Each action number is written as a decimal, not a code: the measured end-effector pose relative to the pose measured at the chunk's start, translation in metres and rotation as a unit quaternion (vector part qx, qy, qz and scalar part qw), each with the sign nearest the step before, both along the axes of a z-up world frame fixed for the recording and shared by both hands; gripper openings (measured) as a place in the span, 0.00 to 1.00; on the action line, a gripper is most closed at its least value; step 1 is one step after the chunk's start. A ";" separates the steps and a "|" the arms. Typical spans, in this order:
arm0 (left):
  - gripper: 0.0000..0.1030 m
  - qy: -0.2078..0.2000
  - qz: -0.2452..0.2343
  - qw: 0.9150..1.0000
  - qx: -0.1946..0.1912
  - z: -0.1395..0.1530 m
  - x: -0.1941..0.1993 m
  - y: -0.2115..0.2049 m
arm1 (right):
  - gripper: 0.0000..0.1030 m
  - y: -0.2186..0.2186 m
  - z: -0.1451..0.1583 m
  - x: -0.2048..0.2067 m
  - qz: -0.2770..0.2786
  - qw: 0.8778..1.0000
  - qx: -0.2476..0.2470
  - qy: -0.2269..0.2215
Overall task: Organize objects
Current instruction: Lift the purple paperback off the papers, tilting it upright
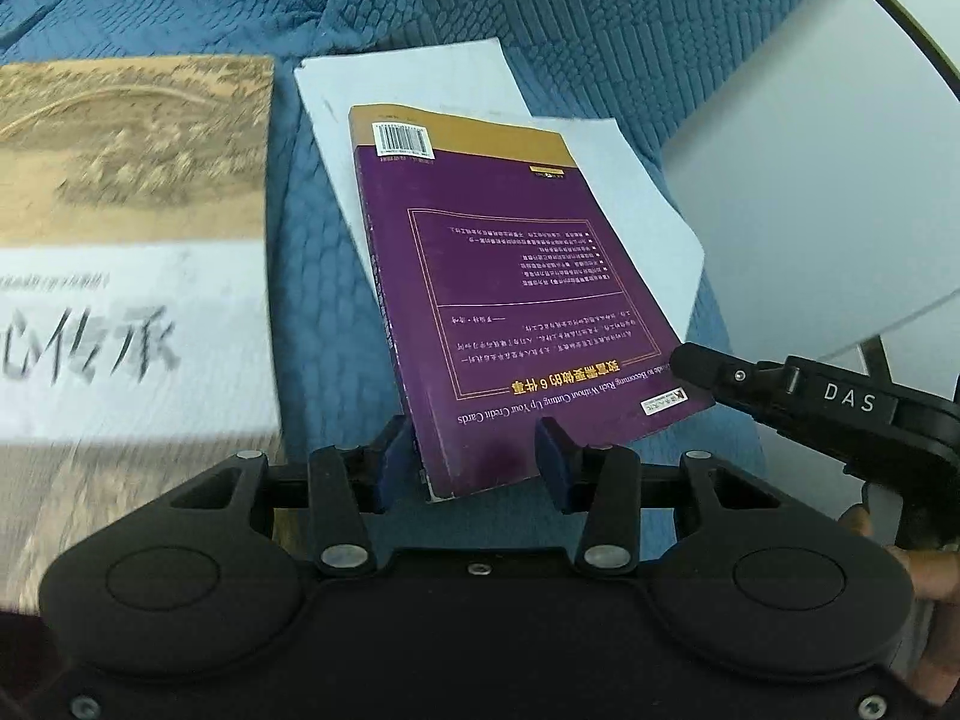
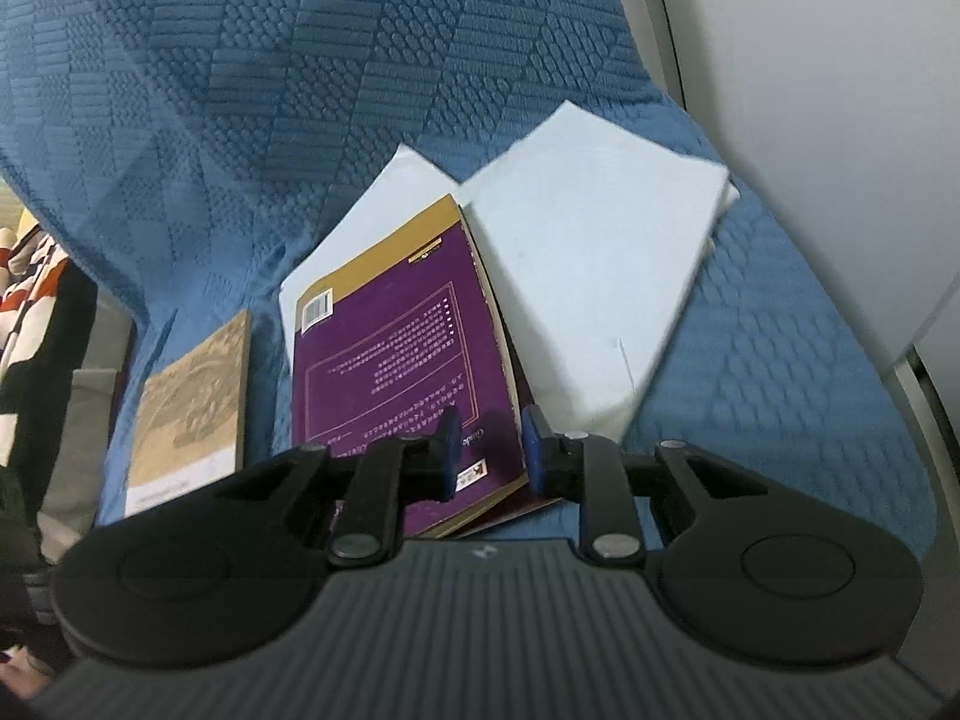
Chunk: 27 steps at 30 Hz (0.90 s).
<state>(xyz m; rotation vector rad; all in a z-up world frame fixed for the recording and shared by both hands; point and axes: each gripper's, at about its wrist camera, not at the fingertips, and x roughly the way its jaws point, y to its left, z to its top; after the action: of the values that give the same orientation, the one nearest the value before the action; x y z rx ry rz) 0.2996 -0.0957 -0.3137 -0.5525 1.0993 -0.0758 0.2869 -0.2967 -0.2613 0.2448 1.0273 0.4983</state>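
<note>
Both my grippers sit at the near edge of the purple book (image 1: 510,276).

My left gripper (image 1: 480,456) straddles its near corner, pads apart, not pressing. My right gripper (image 2: 489,450) pinches the lifted cover. The book lies on white paper (image 1: 420,90), on the blue quilt (image 1: 600,12); a tan book (image 1: 132,240) lies just beside.
</note>
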 end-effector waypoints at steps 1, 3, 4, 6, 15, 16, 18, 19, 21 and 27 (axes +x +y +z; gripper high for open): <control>0.40 0.004 0.003 1.000 -0.004 0.000 0.000 0.000 | 0.24 -0.001 0.001 -0.007 0.000 1.000 -0.002 0.001; 0.40 0.007 0.004 1.000 -0.004 0.000 -0.001 -0.001 | 0.24 -0.002 0.004 -0.021 -0.001 1.000 -0.006 0.004; 0.40 0.008 0.002 1.000 -0.002 0.000 -0.002 -0.002 | 0.24 -0.002 0.005 -0.027 0.000 1.000 -0.008 0.003; 0.41 0.012 -0.001 1.000 0.001 0.002 -0.006 -0.004 | 0.24 -0.005 0.007 -0.040 -0.002 1.000 -0.009 0.008; 0.30 0.022 -0.024 0.996 -0.089 0.006 -0.062 -0.007 | 0.16 -0.029 -0.003 -0.106 -0.019 0.999 0.005 0.047; 0.31 0.016 -0.026 0.997 -0.074 0.008 -0.066 -0.009 | 0.16 -0.030 -0.005 -0.114 -0.019 0.998 0.008 0.052; 0.32 0.008 -0.020 0.999 -0.046 0.012 -0.073 -0.009 | 0.16 -0.029 -0.007 -0.125 -0.023 0.998 0.003 0.053; 0.32 0.005 -0.018 0.999 -0.047 0.013 -0.076 -0.007 | 0.16 -0.030 -0.008 -0.129 -0.027 0.998 -0.001 0.052; 0.33 0.000 -0.010 0.999 -0.046 0.013 -0.079 0.001 | 0.16 -0.034 -0.008 -0.134 -0.034 0.998 0.004 0.050; 0.42 0.004 0.033 0.999 -0.029 0.004 -0.077 0.025 | 0.18 -0.050 -0.014 -0.130 -0.063 0.996 0.041 0.052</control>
<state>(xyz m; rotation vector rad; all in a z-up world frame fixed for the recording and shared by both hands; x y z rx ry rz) 0.2225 -0.0703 -0.3096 -0.6420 1.0879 -0.0486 0.1568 -0.3466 -0.2757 0.4108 1.0868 0.4171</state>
